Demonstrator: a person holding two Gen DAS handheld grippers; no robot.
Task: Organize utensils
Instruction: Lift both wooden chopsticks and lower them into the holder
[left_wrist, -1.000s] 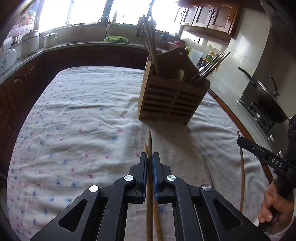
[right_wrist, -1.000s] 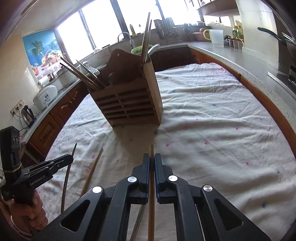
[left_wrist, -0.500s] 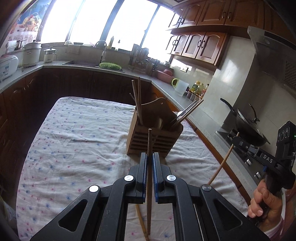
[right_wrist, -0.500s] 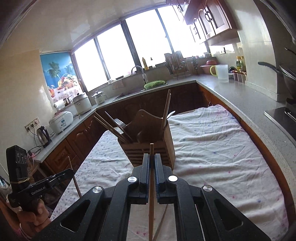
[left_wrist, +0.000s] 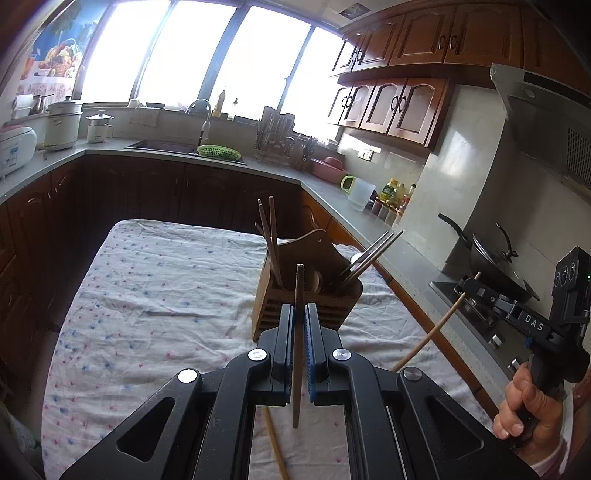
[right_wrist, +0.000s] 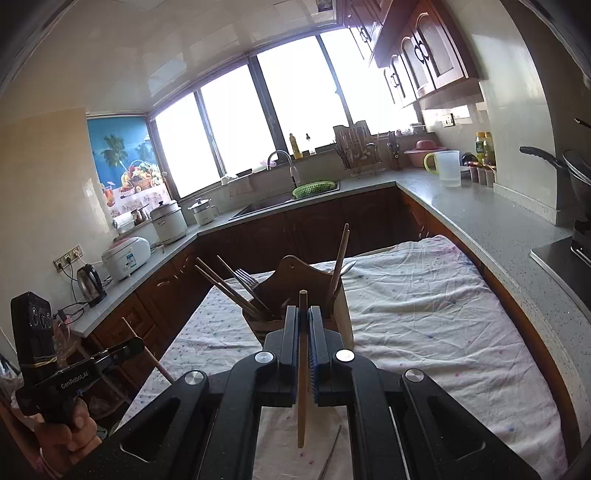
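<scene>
Your left gripper (left_wrist: 299, 314) is clenched on a chopstick (left_wrist: 297, 343), held upright above the cloth (left_wrist: 147, 295) on the near side of the wooden caddy (left_wrist: 306, 299). To its right, your right gripper (right_wrist: 303, 317) grips a paler chopstick (right_wrist: 303, 369) in the same way, with the caddy just beyond. You appear to be mid-carry, and the next move likely calls for tipping each stick down into the slot at the caddy's left end, where other chopsticks (left_wrist: 269, 236) stand, while two more (left_wrist: 275, 443) lie on the near cloth.
</scene>
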